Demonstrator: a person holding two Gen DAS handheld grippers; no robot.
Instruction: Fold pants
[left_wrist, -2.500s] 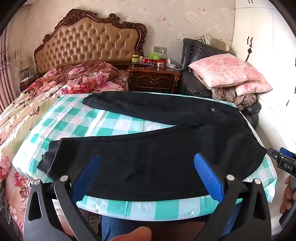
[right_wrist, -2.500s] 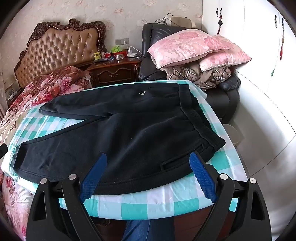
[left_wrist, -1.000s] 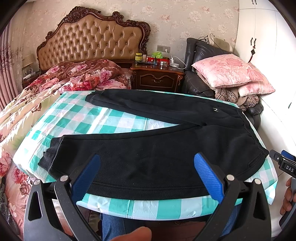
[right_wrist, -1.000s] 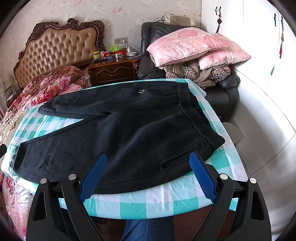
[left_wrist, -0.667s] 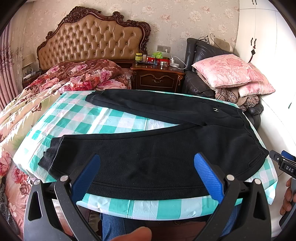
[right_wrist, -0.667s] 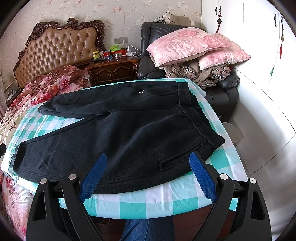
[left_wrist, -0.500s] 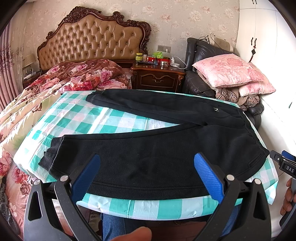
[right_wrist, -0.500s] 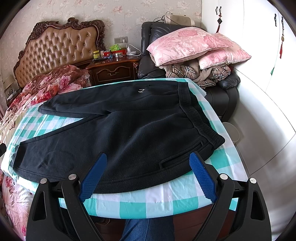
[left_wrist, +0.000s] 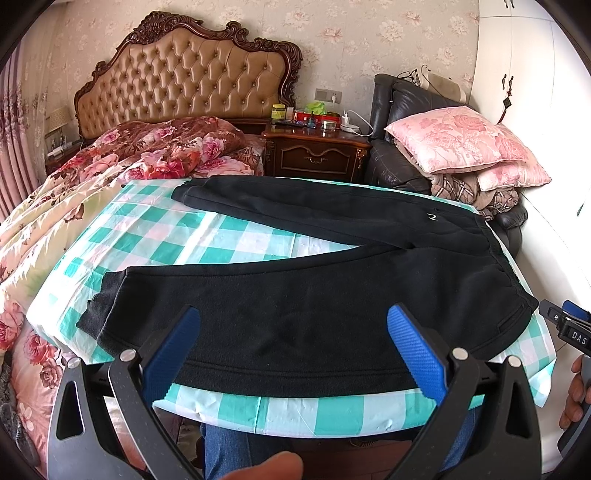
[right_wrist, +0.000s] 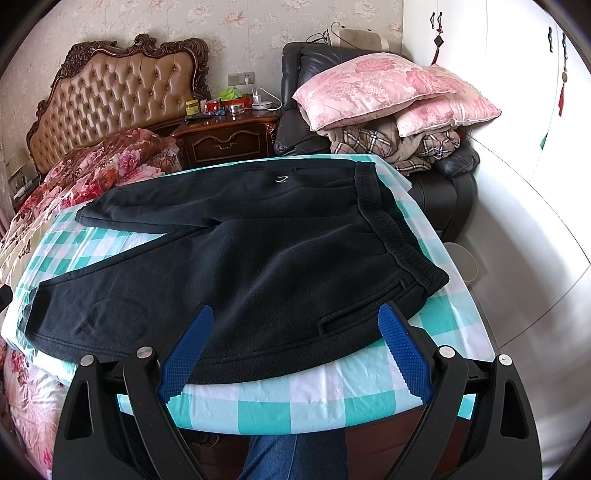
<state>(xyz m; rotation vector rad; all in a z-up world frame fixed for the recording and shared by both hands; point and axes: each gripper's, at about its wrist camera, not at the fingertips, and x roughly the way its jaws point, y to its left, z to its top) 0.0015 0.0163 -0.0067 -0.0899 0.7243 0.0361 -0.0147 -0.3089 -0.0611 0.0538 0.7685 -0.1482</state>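
Black pants (left_wrist: 314, 295) lie flat on a table with a teal checked cloth (left_wrist: 177, 236). The waistband is at the right, the two legs spread apart toward the left. They also show in the right wrist view (right_wrist: 258, 266). My left gripper (left_wrist: 293, 325) is open and empty, held above the near leg at the table's front edge. My right gripper (right_wrist: 295, 325) is open and empty, near the front edge by the hip pocket. The right gripper's tip shows at the right edge of the left wrist view (left_wrist: 565, 325).
A bed with a floral quilt (left_wrist: 110, 166) lies to the left. A wooden nightstand (left_wrist: 317, 155) stands behind the table. A black armchair with pink pillows (left_wrist: 465, 144) stands at the back right. A white wall (right_wrist: 535, 221) is at the right.
Both views have shifted very slightly over the last second. The pants lie as before and both grippers stay open.
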